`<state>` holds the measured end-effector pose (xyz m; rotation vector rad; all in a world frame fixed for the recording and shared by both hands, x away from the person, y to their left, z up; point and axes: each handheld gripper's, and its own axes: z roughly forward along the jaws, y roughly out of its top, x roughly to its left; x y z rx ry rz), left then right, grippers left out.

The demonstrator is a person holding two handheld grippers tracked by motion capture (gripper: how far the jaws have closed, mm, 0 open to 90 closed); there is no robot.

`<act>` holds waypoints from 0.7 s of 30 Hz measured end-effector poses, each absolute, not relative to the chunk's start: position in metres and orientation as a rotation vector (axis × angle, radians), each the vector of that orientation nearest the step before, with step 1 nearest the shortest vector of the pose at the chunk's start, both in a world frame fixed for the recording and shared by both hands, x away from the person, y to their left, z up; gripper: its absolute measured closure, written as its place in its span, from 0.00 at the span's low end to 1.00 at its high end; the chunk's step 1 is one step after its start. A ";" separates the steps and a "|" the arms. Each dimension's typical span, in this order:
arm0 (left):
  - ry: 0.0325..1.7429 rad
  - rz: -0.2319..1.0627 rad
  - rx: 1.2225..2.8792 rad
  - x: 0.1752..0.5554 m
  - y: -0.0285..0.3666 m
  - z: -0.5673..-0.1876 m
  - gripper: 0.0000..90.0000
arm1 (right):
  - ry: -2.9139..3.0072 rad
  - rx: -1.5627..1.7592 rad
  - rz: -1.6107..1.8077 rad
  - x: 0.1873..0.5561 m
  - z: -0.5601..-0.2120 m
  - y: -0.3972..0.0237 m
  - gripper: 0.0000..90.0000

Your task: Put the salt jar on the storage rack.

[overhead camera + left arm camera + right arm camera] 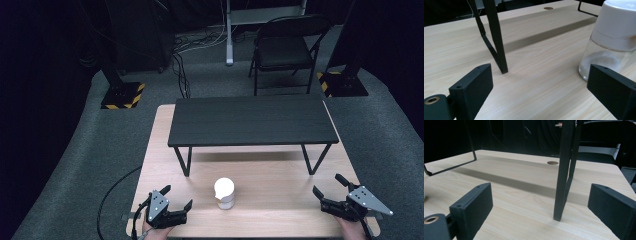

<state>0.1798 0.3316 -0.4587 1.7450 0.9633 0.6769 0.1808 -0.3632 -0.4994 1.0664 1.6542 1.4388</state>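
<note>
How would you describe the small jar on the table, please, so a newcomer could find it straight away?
On the light wooden table, look in front of the black shelf riser, between the two grippers. The jar stands there alone: clear glass body, white cap, the one pale, rounded thing among black metal parts.

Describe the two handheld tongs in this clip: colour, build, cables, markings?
Both the left tongs and right tongs are matte black with two flat, blocky jaws bearing small screw holes. Each carries a grey three-cornered plate on top. A black cable trails from the left one. No markings are readable.
</note>
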 end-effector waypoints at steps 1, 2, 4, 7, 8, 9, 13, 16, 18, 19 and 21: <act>0.966 0.677 1.741 0.179 0.333 -0.459 0.07 | 1.654 1.065 1.438 0.181 -0.499 -0.363 0.05; 0.969 0.678 1.733 0.178 0.335 -0.459 0.07 | 1.654 1.062 1.437 0.181 -0.499 -0.363 0.05; 0.976 0.684 1.715 0.176 0.338 -0.459 0.07 | 1.655 1.064 1.438 0.181 -0.499 -0.363 0.05; 0.979 0.682 1.719 0.177 0.343 -0.458 0.07 | 1.656 1.064 1.436 0.181 -0.499 -0.363 0.05; 0.984 0.687 1.710 0.176 0.345 -0.458 0.07 | 1.656 1.065 1.438 0.181 -0.499 -0.363 0.05; 0.991 0.682 1.698 0.176 0.348 -0.459 0.07 | 1.658 1.063 1.437 0.181 -0.499 -0.363 0.05; 0.995 0.653 1.695 0.178 0.354 -0.459 0.07 | 1.660 1.065 1.437 0.181 -0.499 -0.362 0.05; 0.992 0.649 1.704 0.179 0.353 -0.459 0.07 | 1.670 1.066 1.434 0.181 -0.499 -0.362 0.05; 0.989 0.653 1.704 0.179 0.352 -0.459 0.07 | 1.679 1.065 1.432 0.182 -0.499 -0.362 0.05; 0.987 0.651 1.700 0.179 0.352 -0.459 0.07 | 1.682 1.065 1.432 0.182 -0.498 -0.362 0.05; 0.983 0.649 1.705 0.179 0.352 -0.459 0.07 | 1.688 1.061 1.432 0.183 -0.498 -0.361 0.05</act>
